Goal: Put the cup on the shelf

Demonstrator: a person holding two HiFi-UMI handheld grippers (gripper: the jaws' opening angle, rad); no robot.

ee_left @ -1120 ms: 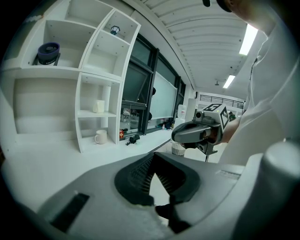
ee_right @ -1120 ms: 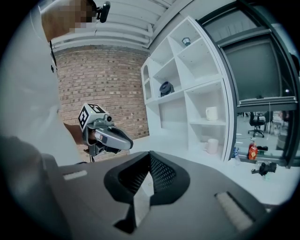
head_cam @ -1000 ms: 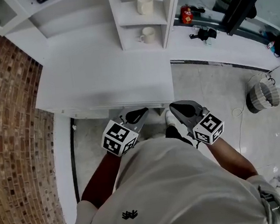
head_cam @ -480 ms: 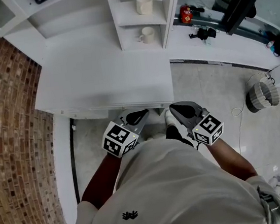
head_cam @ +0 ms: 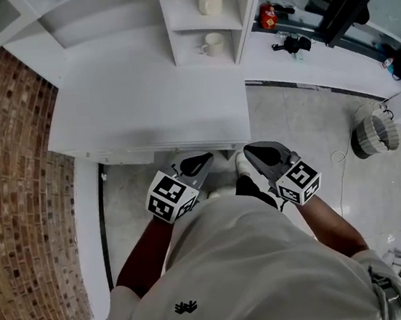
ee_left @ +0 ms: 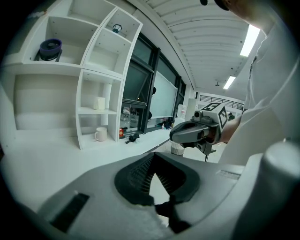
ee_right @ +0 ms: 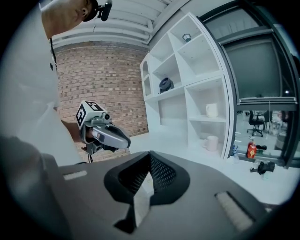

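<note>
Unmoved since earlier: our left gripper (head_cam: 199, 164), right gripper (head_cam: 256, 153), jaws clenched, empty. Upper cup (head_cam: 210, 0), lower cup (head_cam: 212, 43) on shelf (head_cam: 165, 22), top cut off.

I record a white shelf (head_cam: 243, 12) with open compartments ahead of me. Upper cup (head_cam: 210, 0): cream, a plain cylinder, upright, alone in the narrow column's upper compartment. Lower cup (head_cam: 213, 44): white, handle towards my left, upright in the compartment directly beneath. The two cups stand well apart, with one shelf board between them.
</note>
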